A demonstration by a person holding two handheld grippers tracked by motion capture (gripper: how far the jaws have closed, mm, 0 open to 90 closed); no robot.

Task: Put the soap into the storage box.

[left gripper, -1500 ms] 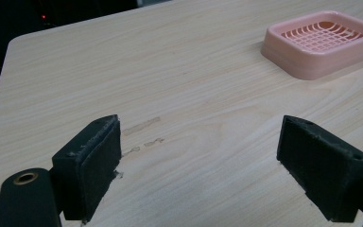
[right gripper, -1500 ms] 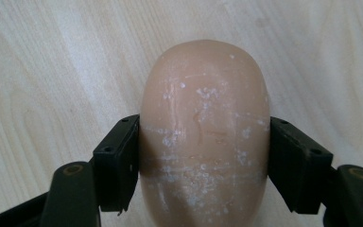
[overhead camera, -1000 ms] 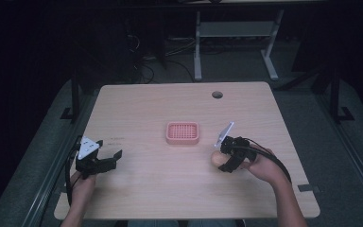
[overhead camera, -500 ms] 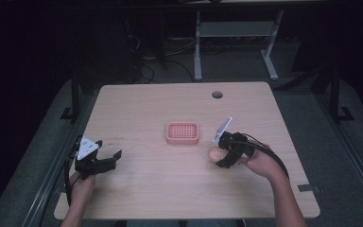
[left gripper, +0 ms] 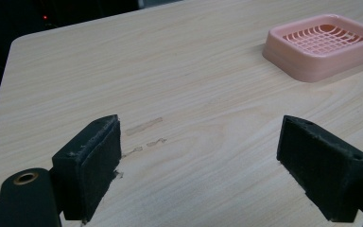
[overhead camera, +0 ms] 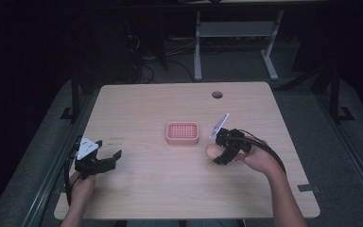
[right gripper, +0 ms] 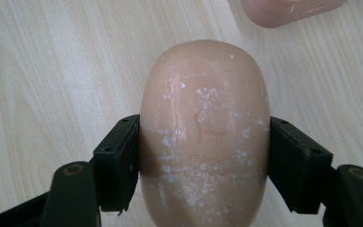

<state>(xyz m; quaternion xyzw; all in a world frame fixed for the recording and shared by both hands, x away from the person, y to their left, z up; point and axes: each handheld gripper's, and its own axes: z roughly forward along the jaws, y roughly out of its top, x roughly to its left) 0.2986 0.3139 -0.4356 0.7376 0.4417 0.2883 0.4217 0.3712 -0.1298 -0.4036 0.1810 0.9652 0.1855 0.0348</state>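
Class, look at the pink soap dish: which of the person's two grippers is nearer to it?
Right. The right gripper sits just beside the pink soap dish, clamping a soap bar; the left gripper is farther off, open near the table's edge.

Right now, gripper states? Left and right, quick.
Left gripper: open, jaws wide apart, nothing between them.
Right gripper: closed on the bar of soap, one jaw on each side.

no readable text, labels, brands or numbers anywhere

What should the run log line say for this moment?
right hand-held gripper: shut on soap bar | left hand-held gripper: open | soap dish: empty
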